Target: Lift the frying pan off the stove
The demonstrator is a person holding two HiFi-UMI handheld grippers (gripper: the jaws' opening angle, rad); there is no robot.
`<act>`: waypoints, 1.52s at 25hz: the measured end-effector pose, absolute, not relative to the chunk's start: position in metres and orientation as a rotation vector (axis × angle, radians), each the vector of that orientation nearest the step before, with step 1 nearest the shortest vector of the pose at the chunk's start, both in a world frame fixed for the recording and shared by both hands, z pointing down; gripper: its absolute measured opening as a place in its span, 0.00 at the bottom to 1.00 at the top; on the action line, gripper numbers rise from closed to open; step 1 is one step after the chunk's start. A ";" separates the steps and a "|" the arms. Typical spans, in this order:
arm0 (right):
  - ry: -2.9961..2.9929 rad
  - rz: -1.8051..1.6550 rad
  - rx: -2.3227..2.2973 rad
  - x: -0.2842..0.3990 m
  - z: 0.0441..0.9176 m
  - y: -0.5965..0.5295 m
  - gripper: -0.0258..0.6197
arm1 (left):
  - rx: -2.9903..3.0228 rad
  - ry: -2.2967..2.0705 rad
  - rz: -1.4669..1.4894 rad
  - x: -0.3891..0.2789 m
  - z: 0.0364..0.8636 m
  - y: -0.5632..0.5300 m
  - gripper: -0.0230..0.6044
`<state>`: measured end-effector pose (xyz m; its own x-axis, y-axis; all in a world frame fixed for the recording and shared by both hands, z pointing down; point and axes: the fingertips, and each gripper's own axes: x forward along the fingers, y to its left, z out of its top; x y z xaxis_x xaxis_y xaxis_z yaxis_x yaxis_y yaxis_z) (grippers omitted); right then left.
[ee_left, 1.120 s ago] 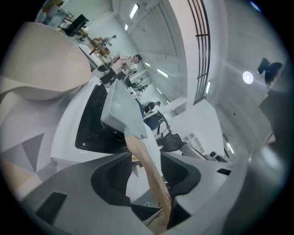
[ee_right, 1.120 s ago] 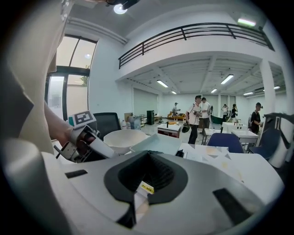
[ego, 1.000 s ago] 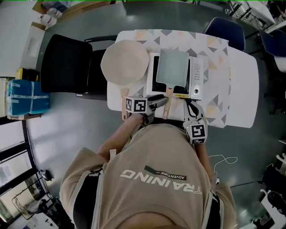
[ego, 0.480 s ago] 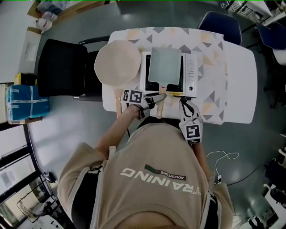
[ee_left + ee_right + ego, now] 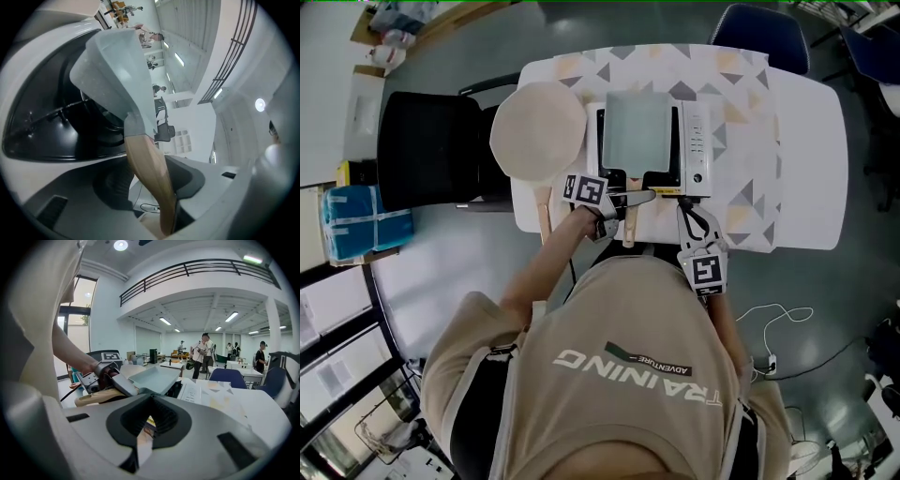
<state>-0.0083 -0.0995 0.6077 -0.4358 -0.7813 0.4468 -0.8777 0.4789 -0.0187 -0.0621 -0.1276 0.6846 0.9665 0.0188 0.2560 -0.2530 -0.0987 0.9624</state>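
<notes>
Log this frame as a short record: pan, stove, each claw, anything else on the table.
pan: square, grey, over the stove's black top; lifted or resting, cannot tell
handle: wooden, juts past the stove's front
left claw: shut on handle
right claw: shut, empty, near the stove's front edge
other: round beige board left of stove

The frying pan (image 5: 639, 131) is pale grey-blue, and its handle (image 5: 150, 173) is light wood. The stove (image 5: 698, 141) is white with a glossy black top. The tablecloth (image 5: 741, 103) is white with grey and peach triangles. A cream round board (image 5: 537, 130) lies at the left edge of the white desk (image 5: 806, 169). The left gripper (image 5: 645, 195) and right gripper (image 5: 682, 205) carry black-and-white square markers.
</notes>
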 end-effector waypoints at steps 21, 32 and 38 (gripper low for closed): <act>-2.365 0.485 1.429 0.008 0.613 -0.125 0.04 | 1.657 -0.102 0.224 -0.041 0.685 -0.132 0.25; -2.367 0.490 1.423 0.010 0.614 -0.135 0.04 | 1.674 -0.100 0.194 -0.037 0.681 -0.131 0.26; -2.382 0.477 1.419 0.009 0.611 -0.135 0.04 | 1.686 -0.081 0.193 -0.038 0.677 -0.123 0.28</act>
